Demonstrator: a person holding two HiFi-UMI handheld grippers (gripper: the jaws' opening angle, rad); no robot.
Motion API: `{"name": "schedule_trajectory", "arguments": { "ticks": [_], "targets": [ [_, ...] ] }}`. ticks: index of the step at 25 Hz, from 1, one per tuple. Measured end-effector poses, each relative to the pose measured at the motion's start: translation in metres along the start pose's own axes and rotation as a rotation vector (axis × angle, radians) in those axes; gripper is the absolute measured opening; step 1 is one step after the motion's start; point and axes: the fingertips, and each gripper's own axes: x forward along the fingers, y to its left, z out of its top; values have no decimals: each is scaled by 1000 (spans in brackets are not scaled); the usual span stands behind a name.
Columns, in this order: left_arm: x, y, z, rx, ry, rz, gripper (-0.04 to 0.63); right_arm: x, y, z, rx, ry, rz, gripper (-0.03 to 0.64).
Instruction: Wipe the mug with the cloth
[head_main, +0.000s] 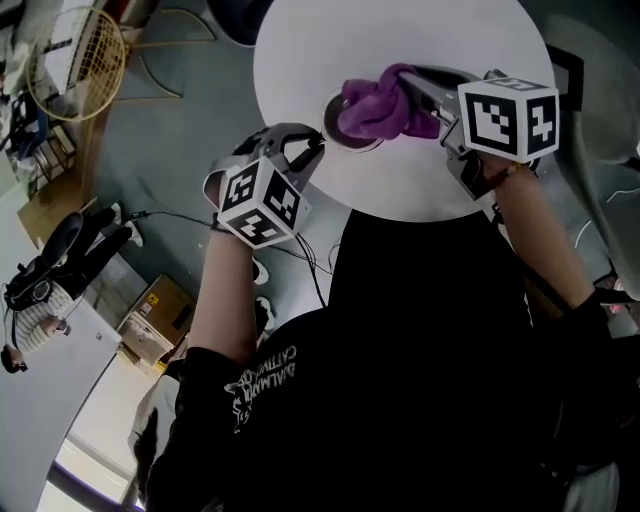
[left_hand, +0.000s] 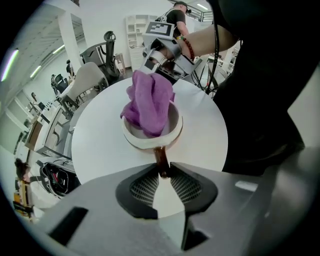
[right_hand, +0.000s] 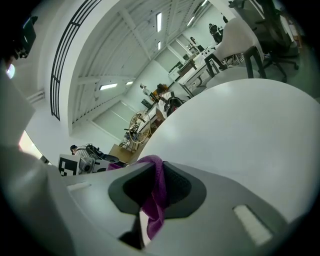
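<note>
The white mug (left_hand: 150, 144) stands left of centre on the round white table (head_main: 300, 60), its brown handle (left_hand: 161, 159) pinched in the left gripper's (left_hand: 164, 172) narrowed jaws, while the right gripper (right_hand: 155, 185), reaching from the right and clamped on the purple cloth (left_hand: 147, 102), holds it bunched in the mug's mouth.

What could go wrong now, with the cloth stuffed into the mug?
1. The left tool pinches only the thin brown handle at its jaw tips, so a hard push from the purple cloth could twist the mug out of that grip or tip it.
2. The right tool holds just a fold of the cloth; dragging it inside the mug might pull it free.
</note>
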Motion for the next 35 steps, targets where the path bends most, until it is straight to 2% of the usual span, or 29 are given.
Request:
{"name": "schedule_trajectory", "arguments": {
  "ticks": [8,12,18,24,27,31,35],
  "targets": [
    [1,-6,-3,-8,24,-26,71,26,10,16,-108,34,37,48],
    [2,-8,-1,-49,5,-21,69,33,18,18,-174,53,59,41],
    [2,-3,0,-95,-44,-6,67,35,22,14,-286,115,23,40],
    [8,-1,0,-70,-67,-20,67,37,21,13,-424,161,-70,39],
    [9,0,0,-100,-105,-22,69,37,22,11,-486,188,-146,38],
    [8,2,4,-167,-200,-25,75,33,26,8,-613,284,-233,40],
    [8,3,5,-151,-248,-30,74,39,32,6,-770,411,-311,38]
  ]
}}
